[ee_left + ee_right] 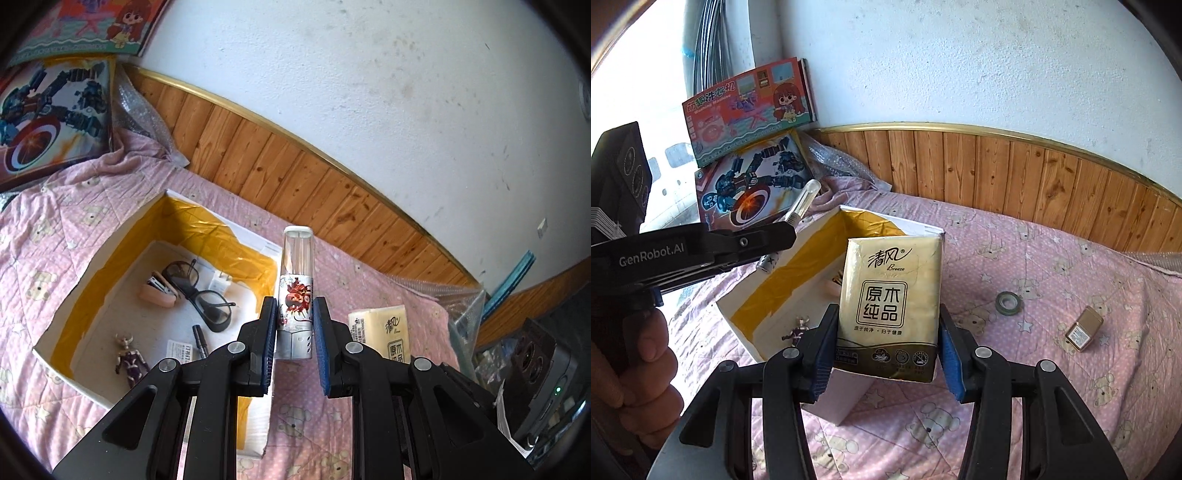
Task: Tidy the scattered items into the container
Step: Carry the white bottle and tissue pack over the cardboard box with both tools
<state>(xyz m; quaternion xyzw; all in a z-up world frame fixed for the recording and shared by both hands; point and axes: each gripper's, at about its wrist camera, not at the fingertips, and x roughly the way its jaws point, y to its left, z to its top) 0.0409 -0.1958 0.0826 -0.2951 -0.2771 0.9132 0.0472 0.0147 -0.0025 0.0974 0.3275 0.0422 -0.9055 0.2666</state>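
My left gripper (294, 310) is shut on a clear-capped tube with a red cartoon label (297, 280), held upright above the near right corner of the white box lined with yellow tape (207, 229). Inside the box lie glasses (199, 291), a pink stapler (157, 291), a figurine (129, 363) and a black pen (201, 339). My right gripper (888, 321) is shut on a yellow tissue pack (890, 295), held above the pink bedspread just in front of the box (798, 280). The left gripper (786, 230) with its tube (803, 201) shows at the left of the right wrist view.
A tape roll (1008, 302) and a gold lighter (1084, 328) lie on the bedspread to the right. Two toy boxes (750, 107) lean in the far left corner beside bubble wrap (140, 110). A wood-panelled wall (997, 170) runs behind the bed. A person's hand (646, 350) grips the left handle.
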